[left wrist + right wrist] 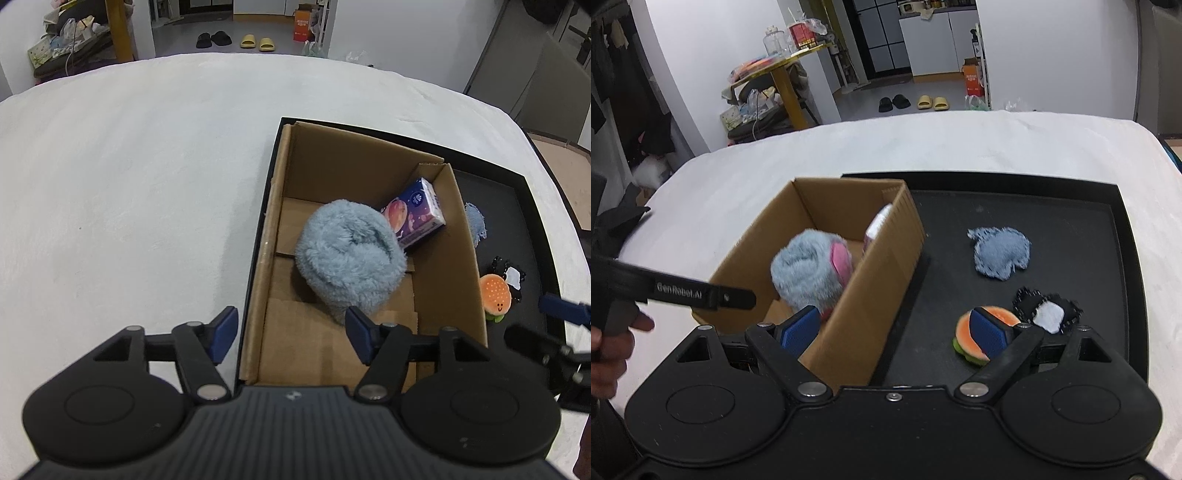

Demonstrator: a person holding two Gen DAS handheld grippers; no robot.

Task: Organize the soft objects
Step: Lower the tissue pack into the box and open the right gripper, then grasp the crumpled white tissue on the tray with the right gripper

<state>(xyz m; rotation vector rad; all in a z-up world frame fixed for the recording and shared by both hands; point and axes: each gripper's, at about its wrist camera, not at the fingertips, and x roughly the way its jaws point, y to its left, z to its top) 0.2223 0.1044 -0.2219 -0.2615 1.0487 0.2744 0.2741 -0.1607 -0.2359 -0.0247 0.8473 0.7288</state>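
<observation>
Two tools are seen above a surface draped in white cloth [129,184]. The left tool [291,332] is spread partly apart and nothing is gripped; one blue pad [224,332] is seen over the white cloth outside the cardboard box [266,258], the other over the box floor just beside the fluffy blue plush [351,254]. No contact with the plush can be confirmed. The right tool [899,334] is held wide and empty, one pad over the box's near wall, the other in front of the burger plush [967,338].

The fluffy blue plush is lying inside the cardboard box, and a tissue pack [415,218] printed with purple and peach artwork is leaned in the far corner; its logo is too small to be read. "GenRobot.AI" is printed on the left tool's arm in the right wrist view, which is blurred.

On the black tray [1052,210], open floor is left between the box and the tray's raised rim, where a denim patch [1001,254], a black-and-white patch [1049,314] and the burger plush are spread apart. Wide clear cloth is seen left of the box.
</observation>
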